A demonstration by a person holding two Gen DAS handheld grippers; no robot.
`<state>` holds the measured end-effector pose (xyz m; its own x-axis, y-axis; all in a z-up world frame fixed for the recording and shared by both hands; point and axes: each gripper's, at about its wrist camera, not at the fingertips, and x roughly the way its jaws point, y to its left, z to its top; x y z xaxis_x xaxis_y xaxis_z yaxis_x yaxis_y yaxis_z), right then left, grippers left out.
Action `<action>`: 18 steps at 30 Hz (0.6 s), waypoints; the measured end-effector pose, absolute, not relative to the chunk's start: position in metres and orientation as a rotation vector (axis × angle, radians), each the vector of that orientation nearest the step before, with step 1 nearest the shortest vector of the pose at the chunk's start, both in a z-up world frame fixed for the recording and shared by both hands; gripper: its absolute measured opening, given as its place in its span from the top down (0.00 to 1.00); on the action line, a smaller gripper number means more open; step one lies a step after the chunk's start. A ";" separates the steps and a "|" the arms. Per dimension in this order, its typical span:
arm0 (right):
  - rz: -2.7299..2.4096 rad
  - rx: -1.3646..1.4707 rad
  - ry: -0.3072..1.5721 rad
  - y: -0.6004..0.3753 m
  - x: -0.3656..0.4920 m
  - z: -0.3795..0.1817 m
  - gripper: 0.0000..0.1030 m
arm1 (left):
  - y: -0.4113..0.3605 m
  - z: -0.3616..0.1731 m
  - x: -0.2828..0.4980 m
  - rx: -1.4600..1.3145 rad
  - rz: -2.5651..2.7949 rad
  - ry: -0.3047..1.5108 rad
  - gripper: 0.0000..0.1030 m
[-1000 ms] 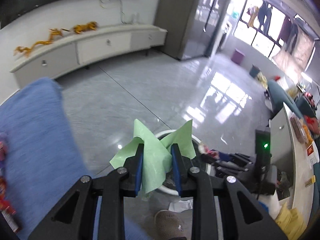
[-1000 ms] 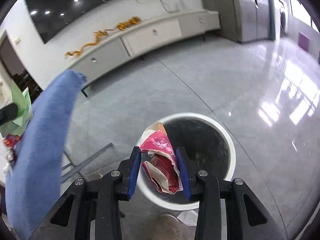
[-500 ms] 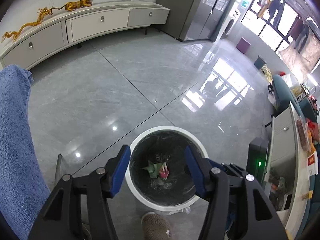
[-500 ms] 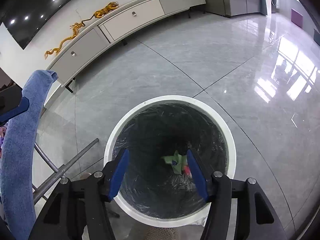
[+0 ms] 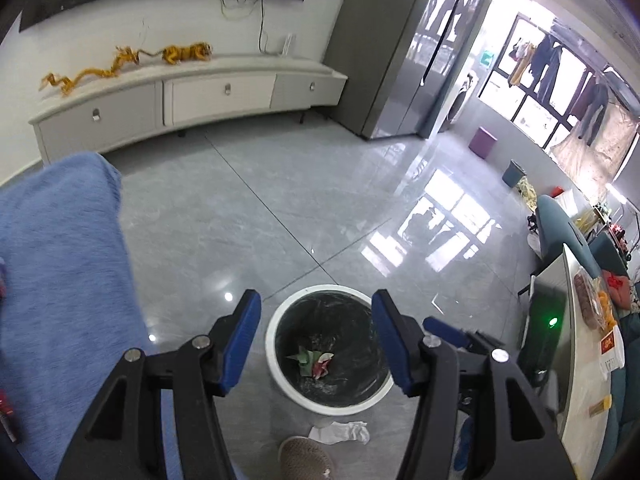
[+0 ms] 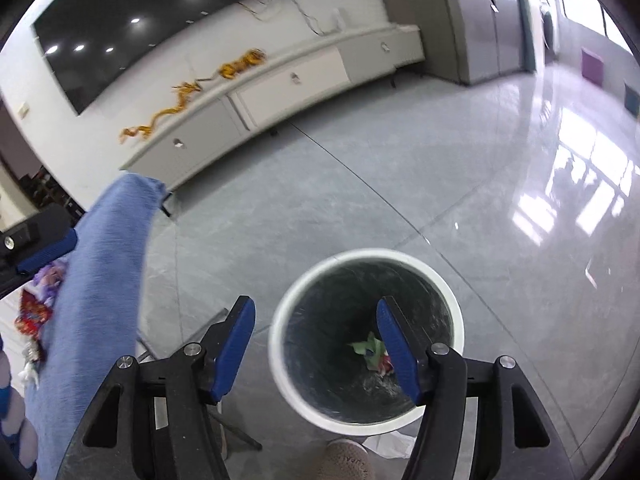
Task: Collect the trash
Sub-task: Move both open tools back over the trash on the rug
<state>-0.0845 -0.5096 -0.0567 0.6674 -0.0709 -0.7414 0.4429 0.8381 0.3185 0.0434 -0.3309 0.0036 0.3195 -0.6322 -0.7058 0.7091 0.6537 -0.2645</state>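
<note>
Trash (image 5: 311, 361) lies crumpled, no clear axis, in bin (image 5: 280, 376) — both claws (image 5: 316, 340) (image 6: 316, 344) apart, empty.

1. left tongs (image 5: 316, 336): black angular arms, silver screws, blue pads.
2. right tongs (image 6: 316, 340): the same build.
3. below the tongs: beige slipper (image 5: 304, 460).

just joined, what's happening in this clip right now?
A person holding a gripper in each hand is collecting trash into a white bin on the floor. Both the left gripper and the right gripper hang over it; their jaws have just been opening and nothing is between them. A green paper and a red wrapper lie at the bottom of the bin. A crumpled white tissue lies on the floor beside it, next to the person's shoe.
</note>
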 end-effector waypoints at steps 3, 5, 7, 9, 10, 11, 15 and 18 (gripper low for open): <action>-0.267 0.462 0.759 -0.483 -0.085 -0.028 0.41 | -0.298 0.016 0.038 0.098 -0.866 0.866 0.46; -0.238 0.434 0.734 -0.461 -0.086 -0.010 0.40 | -0.271 0.023 0.035 0.088 -0.841 0.860 0.46; -0.209 0.408 0.712 -0.440 -0.088 0.005 0.40 | -0.247 0.029 0.032 0.081 -0.818 0.840 0.43; -0.177 0.386 0.698 -0.419 -0.088 0.018 0.40 | -0.207 0.037 0.028 0.064 -0.780 0.803 0.32; -0.158 0.373 0.692 -0.408 -0.088 0.024 0.40 | -0.189 0.040 0.025 0.053 -0.767 0.786 0.31; -0.139 0.358 0.686 -0.396 -0.088 0.031 0.40 | -0.172 0.042 0.023 0.045 -0.753 0.772 0.31; -0.073 0.312 0.665 -0.354 -0.084 0.056 0.39 | -0.087 0.043 0.018 -0.009 -0.655 0.737 0.31; -0.033 0.276 0.643 -0.326 -0.081 0.074 0.39 | -0.021 0.038 0.018 -0.055 -0.563 0.720 0.31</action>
<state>-0.0815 -0.3264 0.0743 0.8011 0.0548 -0.5960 0.1158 0.9628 0.2442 0.0182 -0.0211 0.0381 0.6104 -0.5062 -0.6092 0.4691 0.8508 -0.2369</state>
